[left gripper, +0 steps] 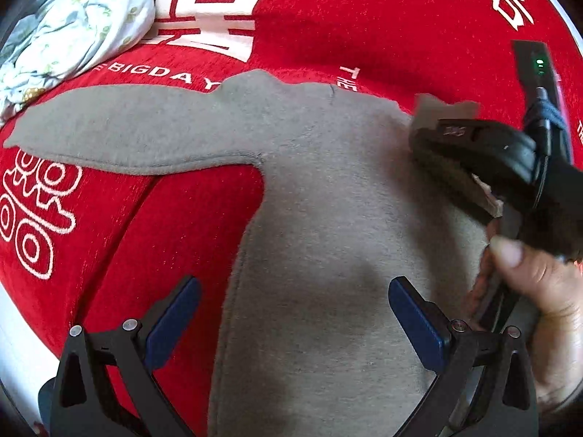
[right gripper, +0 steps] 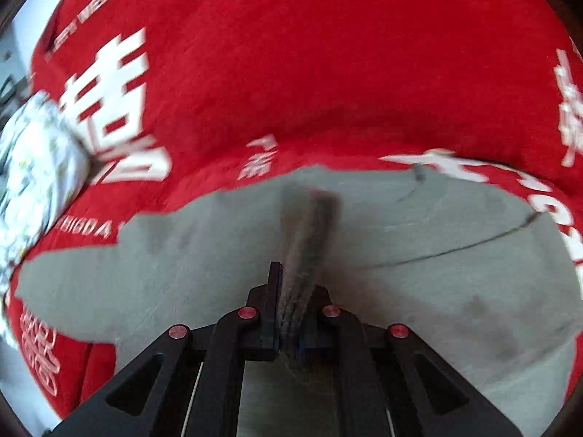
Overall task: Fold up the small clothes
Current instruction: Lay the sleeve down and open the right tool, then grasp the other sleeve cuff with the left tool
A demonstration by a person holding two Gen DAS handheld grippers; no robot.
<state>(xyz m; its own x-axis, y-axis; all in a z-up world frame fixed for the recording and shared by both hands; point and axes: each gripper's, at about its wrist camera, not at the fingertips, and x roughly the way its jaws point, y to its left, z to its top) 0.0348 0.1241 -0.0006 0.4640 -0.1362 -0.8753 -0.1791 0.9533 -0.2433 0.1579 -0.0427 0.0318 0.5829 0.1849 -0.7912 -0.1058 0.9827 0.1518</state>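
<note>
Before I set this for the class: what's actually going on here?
A person with a gripper in each hand is folding a small grey top laid on a red cover. The right gripper is shut on a fold of the grey fabric. The left gripper hangs open above the body. One sleeve lies spread.

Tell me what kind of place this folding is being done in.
Probably a home bedroom or sofa. A grey long-sleeved top lies spread on a soft red cover printed with white double-happiness characters, beside a crumpled floral cloth. No walls or furniture show, so it's a guess.
</note>
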